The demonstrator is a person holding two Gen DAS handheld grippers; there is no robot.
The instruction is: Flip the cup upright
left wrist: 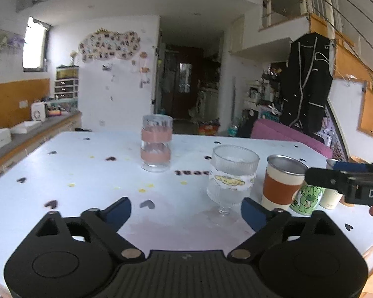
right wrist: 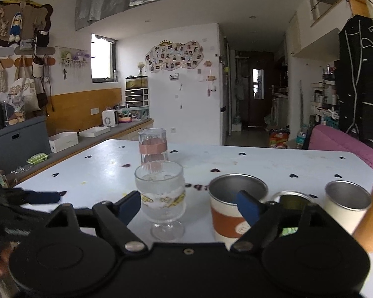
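Partly hidden in the right wrist view: green can, only the rim and a sliver of label showing behind the right tool. Wooden cylinder cut off by the right edge. Left tool blurred at the left edge (grip state unreadable there). In the left wrist view: right tool cut by the right edge, lettering truncated to "DA". Far metal cup almost wholly covered. Desk print upside down and half blocked by the goblet, illegible.
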